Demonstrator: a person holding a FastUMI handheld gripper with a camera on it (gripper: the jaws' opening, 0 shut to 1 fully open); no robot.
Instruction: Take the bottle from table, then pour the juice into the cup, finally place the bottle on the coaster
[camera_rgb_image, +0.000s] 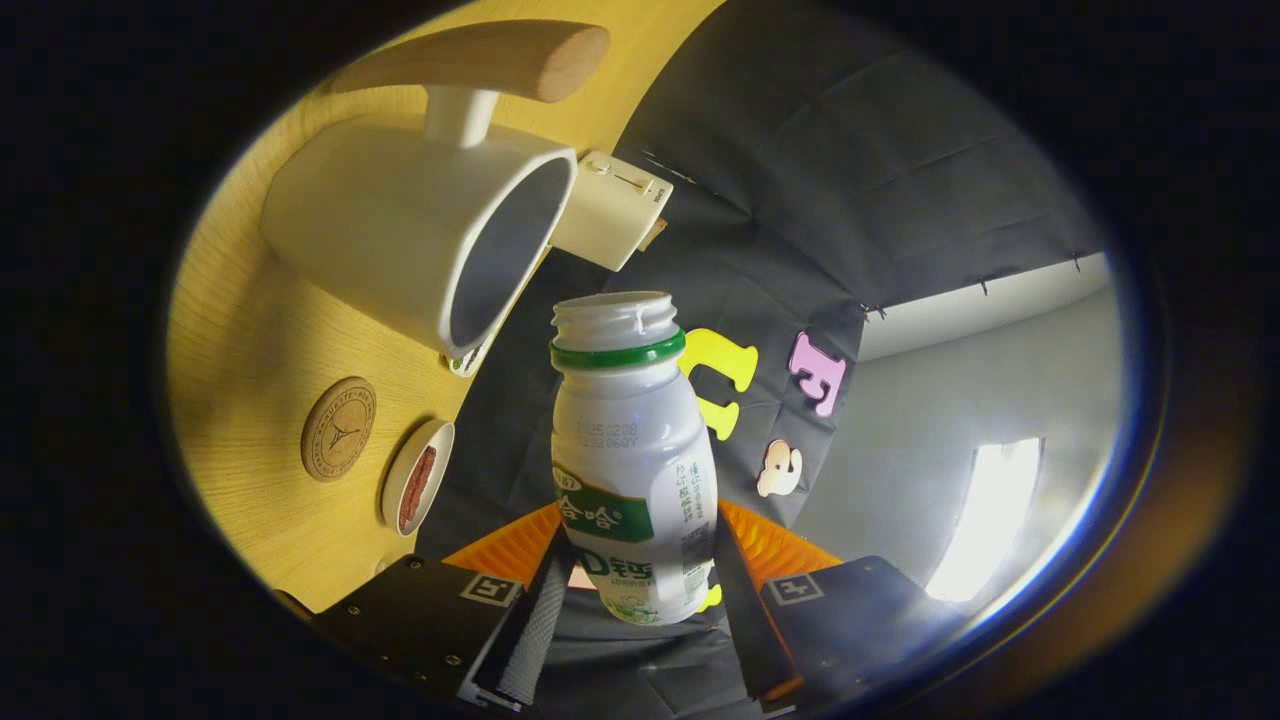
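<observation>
1. Grip status: I hold the bottle (633, 470) in the gripper (632, 610). Both fingers are clamped on its lower body, 1 on each side, with the base sitting between them. The cap is off and the threaded neck is open.

2. Bottle location: it is lifted clear of the desk (250, 350), just ahead of the fingers, with its mouth near the open rim of the cup (420, 235) but not touching it.

3. Step in hand: I judge this to be the pour. The whole view is rolled, so the desk stands nearly on edge and the cup's opening faces toward the bottle. That suggests the gripper is tipped to the side. I cannot tell whether any juice is flowing.

4. Orientation: the bottle's long axis runs straight out along the fingers, base at the gripper, mouth pointing away from it. Measured against the desk, that axis lies well off upright.

5. Next move, as I judge it: bring the mouth over the cup's rim, finish the tilt, then roll the bottle back upright and carry it to the coaster (338, 429), the round cork disc on the desk beside a small dish (417, 488). The base must land flat on the coaster.
</observation>
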